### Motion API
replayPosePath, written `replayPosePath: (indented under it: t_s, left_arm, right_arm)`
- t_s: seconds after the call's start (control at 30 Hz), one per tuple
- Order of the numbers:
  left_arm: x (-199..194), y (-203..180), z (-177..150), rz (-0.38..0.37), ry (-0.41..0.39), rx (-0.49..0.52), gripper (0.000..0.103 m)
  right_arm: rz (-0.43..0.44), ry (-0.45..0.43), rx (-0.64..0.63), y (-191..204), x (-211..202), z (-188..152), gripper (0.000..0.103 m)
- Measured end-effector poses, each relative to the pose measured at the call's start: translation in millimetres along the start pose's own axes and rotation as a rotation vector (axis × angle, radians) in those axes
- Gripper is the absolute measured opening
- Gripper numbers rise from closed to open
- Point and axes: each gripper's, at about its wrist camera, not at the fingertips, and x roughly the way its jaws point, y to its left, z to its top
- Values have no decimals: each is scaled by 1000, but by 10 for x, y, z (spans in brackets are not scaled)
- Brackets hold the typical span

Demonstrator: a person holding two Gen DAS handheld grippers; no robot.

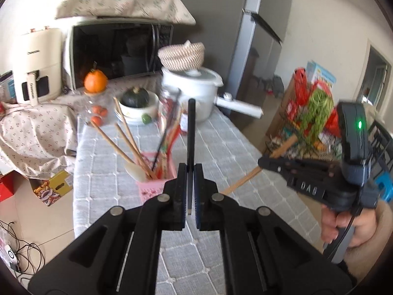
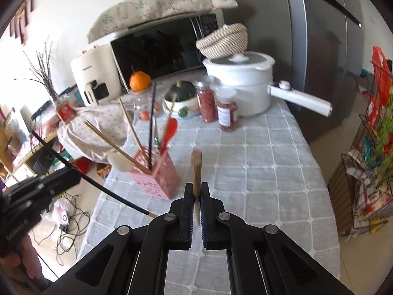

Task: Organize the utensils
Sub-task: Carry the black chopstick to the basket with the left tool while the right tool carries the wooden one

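A pink perforated utensil holder (image 2: 157, 174) stands on the grey quilted tablecloth (image 2: 258, 172), with wooden chopsticks (image 2: 115, 145) and a red spatula (image 2: 169, 129) in it. Behind it sit two clear jars (image 2: 217, 108); behind those, a white long-handled pot (image 2: 243, 83) (woven basket (image 2: 223, 40) on its lid). The microwave (image 2: 159, 49) stands at the back.

Pink perforated utensil holder (image 2: 157, 174) lower centre, holding tan wooden chopsticks (image 2: 115, 145), a red spatula (image 2: 169, 130) and a white spoon (image 2: 119, 163). Grey tablecloth (image 2: 258, 162) with white grid lines. White pot (image 2: 240, 83) upper right, beige-and-white woven basket (image 2: 223, 39) on top. Orange fruit (image 2: 140, 80) upper left of centre. Cream air fryer (image 2: 92, 77). Floral beige cloth (image 2: 159, 7) over black-fronted microwave (image 2: 159, 51). Both grippers black: left gripper (image 1: 189, 172) on a black chopstick (image 1: 191, 127), right gripper (image 2: 196, 191) on a tan wooden stick (image 2: 196, 169).
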Motion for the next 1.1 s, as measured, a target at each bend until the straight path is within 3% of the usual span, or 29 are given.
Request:
replayPosePath:
  t_s: [0.27,0.6,1.1]
  left_arm:
    - [-243,229,165,82,-192,-65,6]
    - [-97,289,291,90,-321,-135,6]
    - [514,312,283,120,-223,-169,6]
  right_arm:
    - [34,-37,-1,163,40,103,5]
    - [48,-38,16,203,63,133,5]
    - [36,-44,38,39,2,94,5]
